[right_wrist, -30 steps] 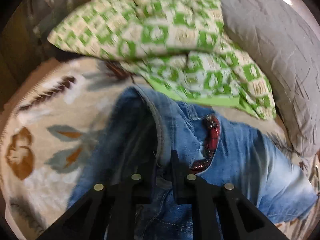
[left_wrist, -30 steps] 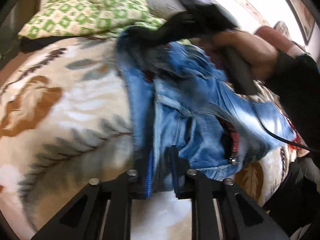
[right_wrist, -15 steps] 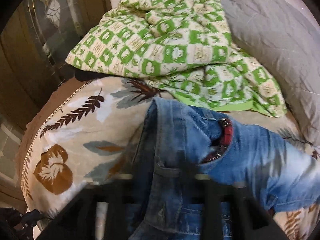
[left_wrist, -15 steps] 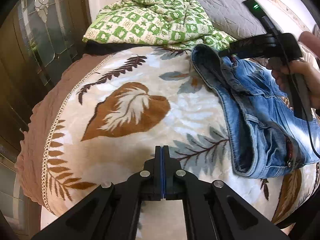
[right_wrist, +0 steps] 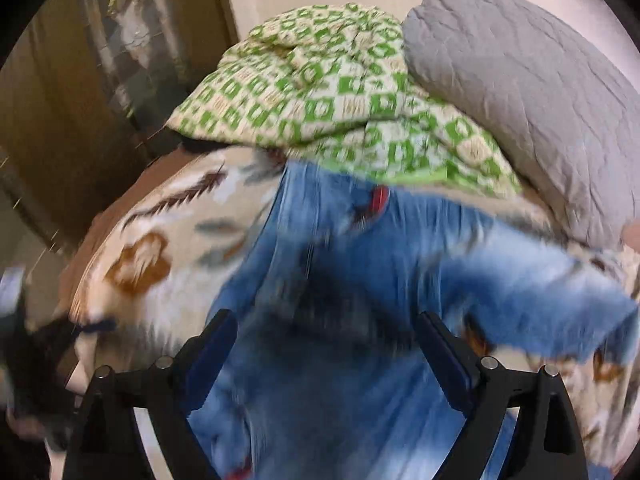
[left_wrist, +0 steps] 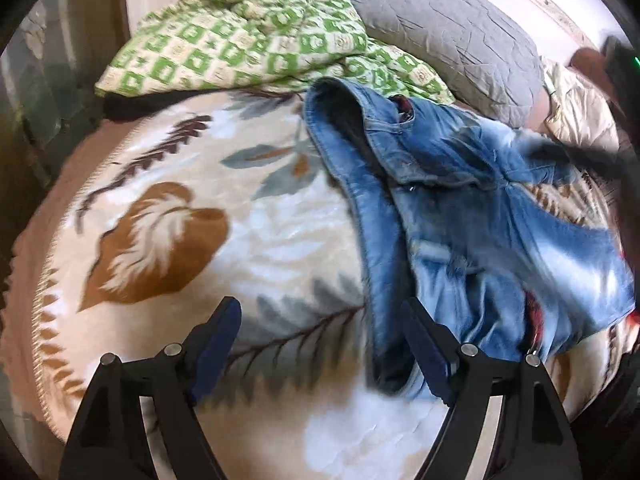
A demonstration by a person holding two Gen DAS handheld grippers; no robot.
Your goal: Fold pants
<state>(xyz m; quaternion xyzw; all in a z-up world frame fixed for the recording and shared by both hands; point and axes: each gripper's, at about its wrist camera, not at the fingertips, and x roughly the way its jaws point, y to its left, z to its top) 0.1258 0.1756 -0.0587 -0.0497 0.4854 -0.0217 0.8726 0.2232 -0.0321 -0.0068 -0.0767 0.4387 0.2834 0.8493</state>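
Where motion blurs them, jeans (right_wrist: 360, 320) lose detail.

pants (left_wrist: 460, 220): faded blue denim, worn, matt
blanket (left_wrist: 256, 248): plush fleece, soft sheen
quilt (left_wrist: 256, 28): printed cotton, matt
pillow (right_wrist: 532, 92): grey quilted cloth, creased
left gripper (left_wrist: 320, 336): matt black plastic, blue pads

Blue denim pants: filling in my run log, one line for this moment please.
blue denim pants: bunched on leaf-print blanket | left gripper: open | right gripper: open

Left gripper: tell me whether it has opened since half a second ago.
Yes. The left gripper, shut over the leaf-print blanket then, now stands wide open beside the jeans.
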